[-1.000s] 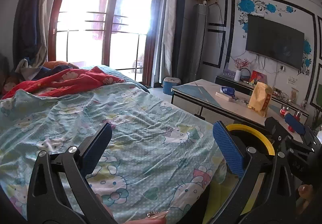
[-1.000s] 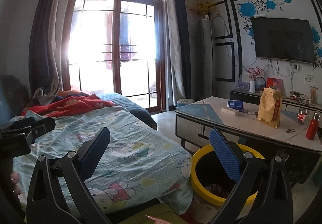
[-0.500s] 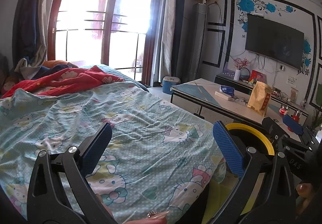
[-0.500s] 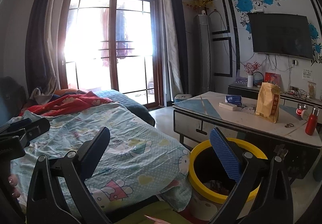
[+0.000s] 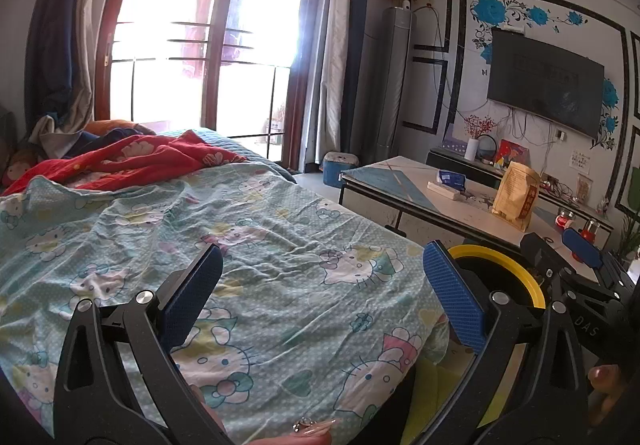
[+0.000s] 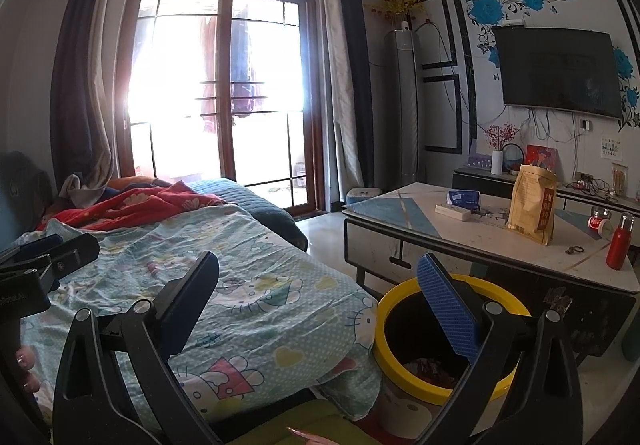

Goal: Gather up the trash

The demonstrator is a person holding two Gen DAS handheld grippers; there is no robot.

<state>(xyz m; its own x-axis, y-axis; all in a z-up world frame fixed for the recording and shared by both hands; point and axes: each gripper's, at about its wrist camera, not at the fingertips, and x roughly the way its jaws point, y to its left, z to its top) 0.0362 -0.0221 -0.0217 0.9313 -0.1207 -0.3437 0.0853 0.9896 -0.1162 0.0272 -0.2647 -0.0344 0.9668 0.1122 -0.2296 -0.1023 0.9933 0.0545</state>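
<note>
Trash, as a loose piece waiting to be collected, cannot be made out with certainty on the bedsheet [image 5: 248, 253] or the coffee table [image 6: 472, 241]; only some dark reddish scraps are seen at the bottom of the yellow-rimmed bin [image 6: 404, 309], which stands on the floor between the bed and the table. The step in hand is judged to be a search, with nothing gripped. The left gripper [image 5: 320, 287] is held above the sheet with its blue pads spread wide and nothing between them; the right gripper [image 6: 320, 287] is likewise spread wide and empty, with one pad over the mouth of the bin.

For the next move, a target must first be chosen; the items on the table, among them a standing paper bag [image 6: 532, 205] and a blue packet [image 6: 462, 199], may or may not be rubbish. Since no piece is singled out, no heading or long axis can be given for one. The bin itself is upright, its opening facing upward.
</note>
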